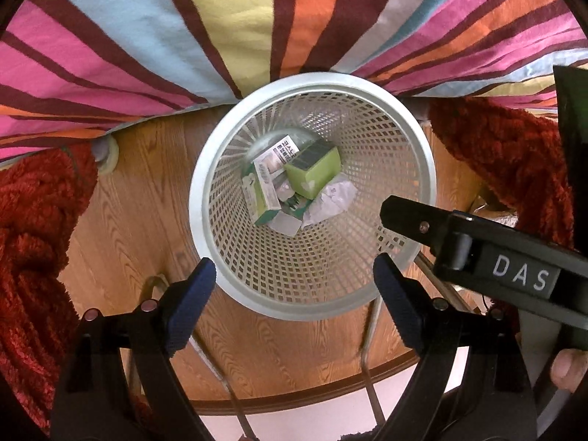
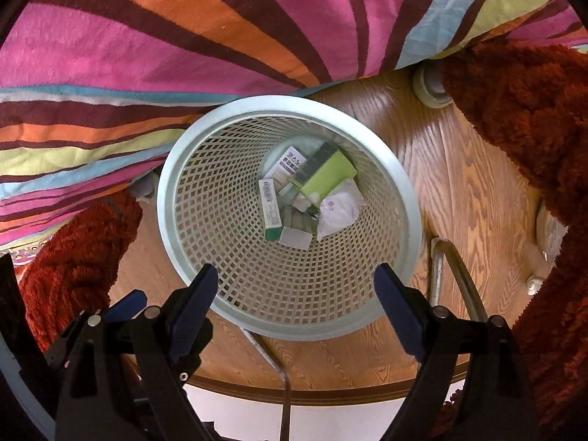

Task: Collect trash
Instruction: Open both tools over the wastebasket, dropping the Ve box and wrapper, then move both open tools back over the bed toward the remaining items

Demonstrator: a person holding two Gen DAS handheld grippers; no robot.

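Bedding comes first: a striped fabric cover (image 1: 228,29) in pink, orange, maroon, pale blue and yellow fills the upper part of both your views. Below it lies the wood-grain floor (image 1: 147,198), flanked by shaggy dark red fabric (image 1: 33,220) on either side. A curved metal tube (image 2: 455,272) rests on the floor just beside the basket.

On the floor, touching the edge of the striped cover, stands your round white plastic lattice wastebasket (image 1: 205,169), upright and seen from above. Trash lies at its bottom: a lime-green carton with a dark face (image 1: 312,176) on top, a white printed carton (image 1: 279,154) tilted behind it, a narrow green-and-white carton (image 1: 262,198) at its left, a small grey carton (image 1: 284,224) at the near side, and crumpled white paper (image 1: 330,198) at the right.

Your left gripper (image 1: 294,283) hangs over the near rim of the wastebasket, pointing steeply down, jaws wide apart with nothing between them. Your right gripper (image 2: 296,286) does the same, jaws wide and empty; in the left view its black body, lettered DAS, reaches in over the right rim. A fingertip (image 1: 567,369) shows at that view's lower right edge.
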